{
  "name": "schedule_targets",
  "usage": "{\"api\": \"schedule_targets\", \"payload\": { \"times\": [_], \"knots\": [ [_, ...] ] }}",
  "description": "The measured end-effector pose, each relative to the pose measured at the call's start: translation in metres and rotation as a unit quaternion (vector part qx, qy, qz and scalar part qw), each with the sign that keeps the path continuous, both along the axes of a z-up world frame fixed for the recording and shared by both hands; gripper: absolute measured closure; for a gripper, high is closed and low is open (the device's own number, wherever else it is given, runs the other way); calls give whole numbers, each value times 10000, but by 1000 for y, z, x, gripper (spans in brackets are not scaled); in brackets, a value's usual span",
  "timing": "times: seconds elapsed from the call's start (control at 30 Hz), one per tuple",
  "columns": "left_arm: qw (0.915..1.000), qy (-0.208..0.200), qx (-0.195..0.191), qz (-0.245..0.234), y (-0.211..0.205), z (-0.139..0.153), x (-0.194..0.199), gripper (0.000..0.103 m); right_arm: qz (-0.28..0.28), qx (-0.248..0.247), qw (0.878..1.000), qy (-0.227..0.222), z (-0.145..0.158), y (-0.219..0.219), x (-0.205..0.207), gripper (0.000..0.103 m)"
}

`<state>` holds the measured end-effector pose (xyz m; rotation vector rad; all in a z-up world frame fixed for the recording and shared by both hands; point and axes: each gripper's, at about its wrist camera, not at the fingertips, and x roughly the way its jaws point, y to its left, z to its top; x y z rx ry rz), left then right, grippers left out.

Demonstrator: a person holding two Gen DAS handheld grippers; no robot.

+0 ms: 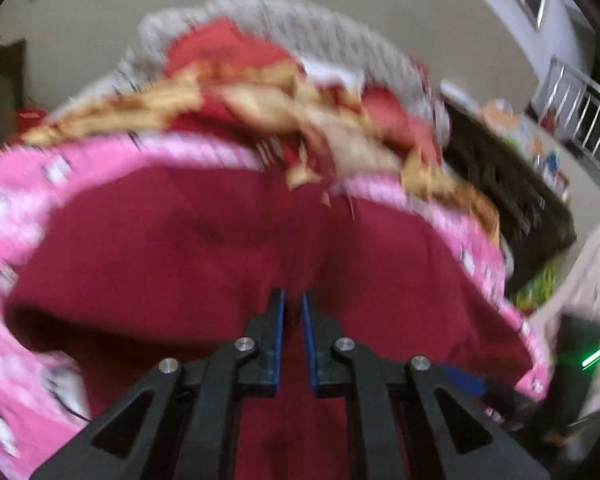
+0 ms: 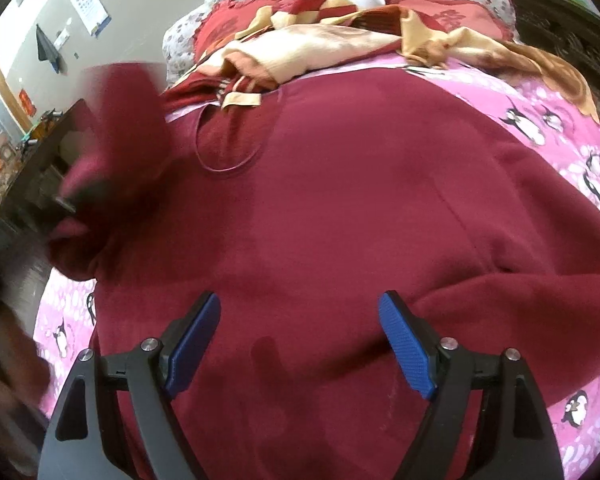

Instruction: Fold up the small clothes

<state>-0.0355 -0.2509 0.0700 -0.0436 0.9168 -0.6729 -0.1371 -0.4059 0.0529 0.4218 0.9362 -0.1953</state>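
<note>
From my left wrist everything is smeared with blur. My left tongs (image 1: 293, 300) sit low in the middle, the two blue pads (image 1: 277, 340) drawn almost together with only a thin slit between them. The red sweater (image 1: 180, 264) fills the space ahead of and beneath them, and red cloth shows through that slit — but I cannot tell whether the pads are pinching it or merely closed above it. Around the sweater runs the pink sheet (image 1: 16, 216), and beyond it a rumpled red and tan blanket (image 1: 260, 108) lies against a grey spotted pillow (image 1: 300, 20).

From my right wrist the picture is sharp. My right tongs (image 2: 300, 304) are spread wide, blue pads (image 2: 408, 352) well apart, with nothing between them but the sweater's surface below. The sweater (image 2: 340, 200) lies spread flat on the pink penguin sheet (image 2: 560, 140), its neckline (image 2: 228, 148) at the far end near the blanket (image 2: 320, 48), its body running back under my tongs. To the right of the tongs one sleeve (image 2: 520, 300) lies folded across the body, just beside the right pad. At the far left the other sleeve (image 2: 116, 152) is lifted off the bed — blurred, bunched, with something dark at its lower edge that I cannot make out.
</note>
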Motion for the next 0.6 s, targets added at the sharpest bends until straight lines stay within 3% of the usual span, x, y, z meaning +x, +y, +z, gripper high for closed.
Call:
{"api": "schedule_targets", "payload": {
  "times": [0.1,0.13,0.2,0.23,0.27,0.4,0.5,0.53,0.6],
  "knots": [
    [9994,198,218,-189,-10,-19,-7,93,-67,-36,10000,-59,9,-9,-11,1],
    [9993,222,224,-219,-8,-18,-9,86,-80,-27,9999,-129,13,-12,-14,1],
    [9992,229,140,-283,5,-9,-14,64,-87,28,9996,-274,18,-19,-19,1],
    [9995,153,87,-279,15,-1,-17,44,-82,46,9995,-318,21,-22,-19,1],
    [9997,-12,20,-252,26,8,-21,33,-86,30,9994,-337,22,-23,-20,1],
    [9973,-697,215,-76,68,36,-24,27,-146,-149,9984,-517,37,-37,-5,1],
    [9908,-1172,563,371,97,41,-18,27,53,-69,9975,-703,41,-44,18,1],
    [9886,-1251,663,516,103,38,-14,27,95,-84,9976,-679,41,-44,26,4],
    [9861,-1187,874,761,116,29,-3,27,238,-135,9977,-618,37,-43,46,19]
  ]
}}
